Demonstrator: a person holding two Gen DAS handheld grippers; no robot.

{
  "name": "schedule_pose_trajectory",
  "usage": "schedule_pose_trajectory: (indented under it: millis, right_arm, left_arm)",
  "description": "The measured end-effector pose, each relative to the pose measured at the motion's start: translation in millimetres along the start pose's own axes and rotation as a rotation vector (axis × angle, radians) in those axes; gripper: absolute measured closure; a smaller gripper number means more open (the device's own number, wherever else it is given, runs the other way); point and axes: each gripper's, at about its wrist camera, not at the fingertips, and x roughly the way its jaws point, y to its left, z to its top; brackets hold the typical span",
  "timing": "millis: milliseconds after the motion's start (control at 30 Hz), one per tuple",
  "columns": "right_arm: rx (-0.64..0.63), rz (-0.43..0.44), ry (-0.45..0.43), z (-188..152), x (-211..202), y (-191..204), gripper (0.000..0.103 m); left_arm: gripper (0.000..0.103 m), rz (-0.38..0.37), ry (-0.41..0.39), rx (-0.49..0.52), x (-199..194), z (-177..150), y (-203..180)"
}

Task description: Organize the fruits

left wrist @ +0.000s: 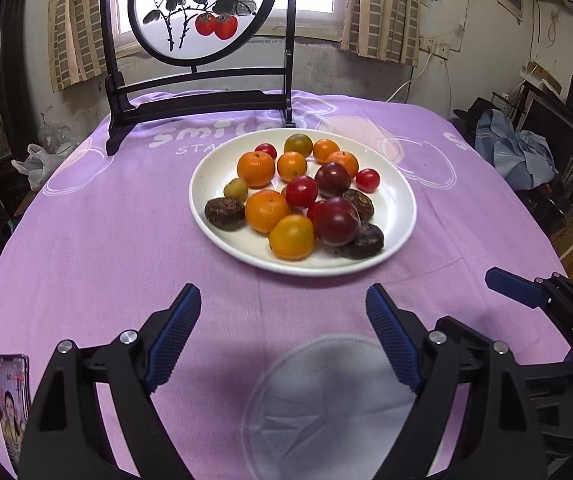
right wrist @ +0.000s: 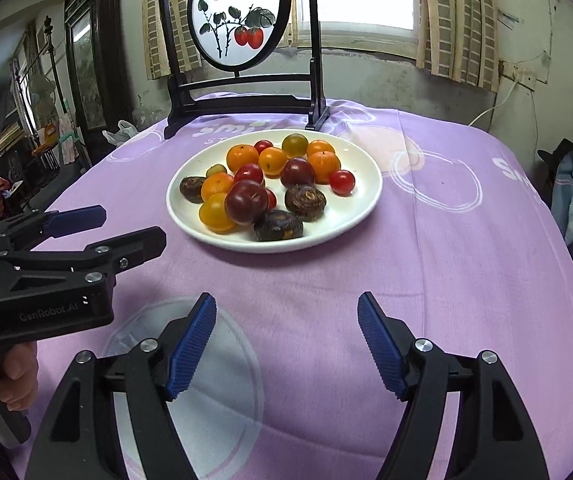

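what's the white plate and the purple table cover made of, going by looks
White plate: likely glazed ceramic, going by its smooth glossy surface with soft highlights and thick rounded rim. Purple table cover: woven fabric, matte, with a fine visible weave, wrinkles and printed white lettering.

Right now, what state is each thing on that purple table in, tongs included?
Left tongs: open, nothing between them, short of the plate.
Right tongs: open, empty, short of the plate.
White plate: flat on the cloth, loaded with mixed fruit.
Fruit: heaped together unsorted, all on the plate.
Clear dish: empty, near edge, under the tongs.
Painted screen: standing upright behind the plate.
Phone: lying flat, screen lit.
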Motion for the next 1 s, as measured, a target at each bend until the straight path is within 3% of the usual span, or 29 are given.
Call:
schedule_pose_trajectory:
  millis: [267,467,633,833,867,933,1000]
  right_arm:
    - [0.024,-0.007,-0.001,-18,-6,-2,0.029]
    - [0.010,-0.013,0.011,-26,-1,-2,0.029]
    - [-0.002,-0.004,0.020,-31,-1,0,0.029]
    - [-0.012,0.003,0.047,-38,-2,2,0.029]
    - [-0.012,0.002,0.053,-40,-2,2,0.027]
    - [-0.008,-0.002,0.065,-44,-3,2,0.016]
    - [-0.004,0.004,0.073,-50,-3,3,0.014]
  left_arm:
    - [0.009,0.013,-0.005,0.007,-8,-22,-4]
    - [0.009,0.042,0.027,-0.009,0,-30,0]
    - [0.008,0.039,0.009,0.011,2,-38,-2]
    - [0.007,0.015,0.052,0.038,5,-45,-4]
    - [0.007,0.022,0.062,0.039,5,-48,-4]
    - [0.007,0.034,0.075,0.037,4,-53,-3]
    - [0.006,0.045,0.079,0.038,3,-60,-1]
